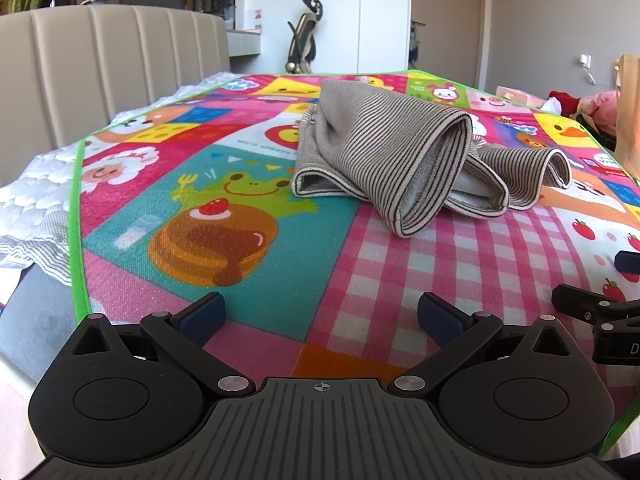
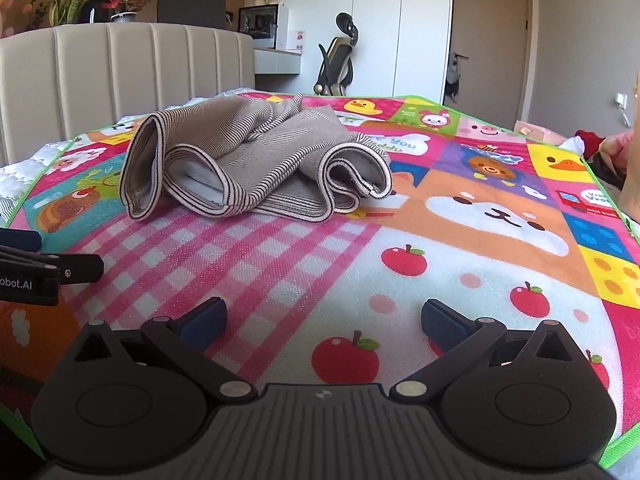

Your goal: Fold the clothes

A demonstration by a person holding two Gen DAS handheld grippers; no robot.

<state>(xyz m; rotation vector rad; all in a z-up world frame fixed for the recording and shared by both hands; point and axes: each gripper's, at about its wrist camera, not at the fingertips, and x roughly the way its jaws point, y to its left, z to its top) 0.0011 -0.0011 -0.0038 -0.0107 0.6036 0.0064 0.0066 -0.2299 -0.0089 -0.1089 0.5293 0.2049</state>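
Observation:
A grey striped garment (image 1: 400, 152) lies crumpled in loose rolls on a colourful cartoon play mat (image 1: 248, 216) that covers a bed. In the right wrist view the same garment (image 2: 248, 168) sits left of centre on the mat (image 2: 460, 248). My left gripper (image 1: 320, 316) is open, low over the mat's near edge, well short of the garment, with nothing between its blue pads. My right gripper (image 2: 322, 320) is open too, over the apple print, and holds nothing. Each gripper shows at the edge of the other's view.
A beige padded headboard (image 1: 100, 68) runs along the left. A white quilted bedcover (image 1: 36, 208) shows beside the mat. Red and pink clothes (image 1: 580, 104) lie at the far right. An office chair (image 2: 336, 64) stands beyond the bed.

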